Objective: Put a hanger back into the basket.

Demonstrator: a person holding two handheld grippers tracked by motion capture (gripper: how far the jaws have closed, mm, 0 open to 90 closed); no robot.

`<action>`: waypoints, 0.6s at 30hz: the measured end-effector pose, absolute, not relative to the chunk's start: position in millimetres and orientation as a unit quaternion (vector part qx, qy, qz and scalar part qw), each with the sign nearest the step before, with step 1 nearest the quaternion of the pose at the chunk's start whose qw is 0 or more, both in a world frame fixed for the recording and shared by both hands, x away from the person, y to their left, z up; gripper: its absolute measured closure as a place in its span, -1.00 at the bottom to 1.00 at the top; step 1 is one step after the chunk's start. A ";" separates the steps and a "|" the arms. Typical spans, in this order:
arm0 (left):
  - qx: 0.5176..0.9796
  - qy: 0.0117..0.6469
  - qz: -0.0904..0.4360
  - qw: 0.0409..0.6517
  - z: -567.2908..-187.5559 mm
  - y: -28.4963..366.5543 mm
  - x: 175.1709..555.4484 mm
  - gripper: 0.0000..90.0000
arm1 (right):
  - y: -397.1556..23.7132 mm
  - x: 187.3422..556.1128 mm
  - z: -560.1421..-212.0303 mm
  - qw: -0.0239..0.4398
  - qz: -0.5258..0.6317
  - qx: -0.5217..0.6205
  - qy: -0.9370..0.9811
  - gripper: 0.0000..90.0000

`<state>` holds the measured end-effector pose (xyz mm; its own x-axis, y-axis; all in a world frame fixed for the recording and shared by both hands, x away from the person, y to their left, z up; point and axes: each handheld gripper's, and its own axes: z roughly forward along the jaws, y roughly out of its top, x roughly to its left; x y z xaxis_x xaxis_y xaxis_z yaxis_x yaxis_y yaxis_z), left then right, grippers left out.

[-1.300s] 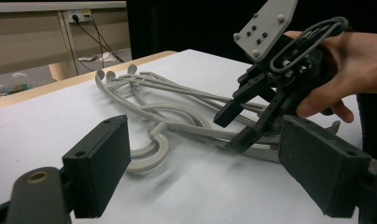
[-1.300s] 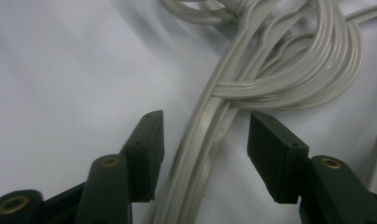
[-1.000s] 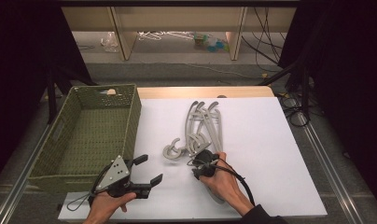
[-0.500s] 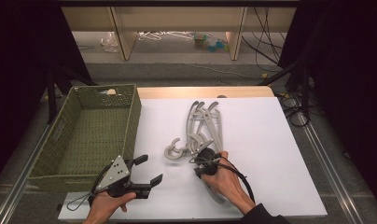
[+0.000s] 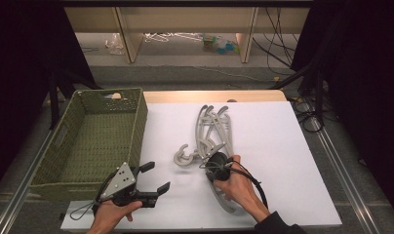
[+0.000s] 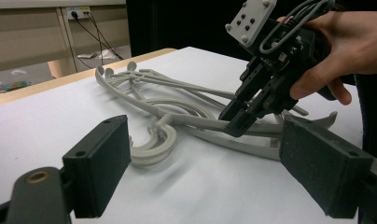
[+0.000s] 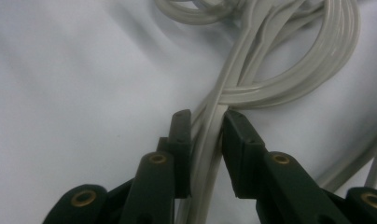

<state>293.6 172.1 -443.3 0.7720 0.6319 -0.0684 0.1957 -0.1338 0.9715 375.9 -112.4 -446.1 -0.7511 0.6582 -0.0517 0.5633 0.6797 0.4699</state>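
A pile of grey plastic hangers (image 5: pixel 212 134) is seen lying on the white table top (image 5: pixel 283 146), near the middle of it and to the right of a green woven basket (image 5: pixel 95 141). The right gripper (image 5: pixel 210 165) is held low over the near part of the pile, beside the hooks (image 5: pixel 184 157), which curl toward the basket. In the right gripper view its jaws, which have just been closing, are pressed from both sides on a hanger arm (image 7: pixel 207 140) that runs up between them toward the looped hooks. In the left gripper view the same grip (image 6: pixel 238 122) is seen from the side, with the hand (image 6: pixel 338 42) wrapped round the gripper body. The left gripper (image 5: pixel 153 178) is held near the front edge of the table, just beside the basket's near corner, well apart from the hangers; its jaws are spread wide with nothing between them.
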 end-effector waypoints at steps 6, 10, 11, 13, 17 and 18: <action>0.726 0.290 0.179 0.597 -443.4 171.3 293.1 -0.64 | -122.4 375.9 -434.1 0.104 0.229 0.340 0.906 0.76; 0.726 0.285 0.183 0.598 -443.3 172.4 293.9 -0.63 | -135.9 377.1 -423.2 0.086 0.253 0.330 0.905 0.82; 0.727 0.286 0.184 0.596 -443.1 172.5 293.6 -0.63 | -139.1 377.1 -420.4 0.081 0.254 0.331 0.905 0.82; 0.729 0.285 0.185 0.594 -443.1 172.9 293.8 -0.63 | -145.2 376.2 -415.0 0.091 0.245 0.329 0.907 0.82; 0.727 0.289 0.182 0.595 -443.2 172.2 293.3 -0.63 | -158.0 374.1 -407.6 0.082 0.249 0.314 0.912 0.82; 0.728 0.290 0.182 0.595 -443.4 172.0 293.3 -0.63 | -160.8 372.7 -405.5 0.079 0.253 0.310 0.913 0.82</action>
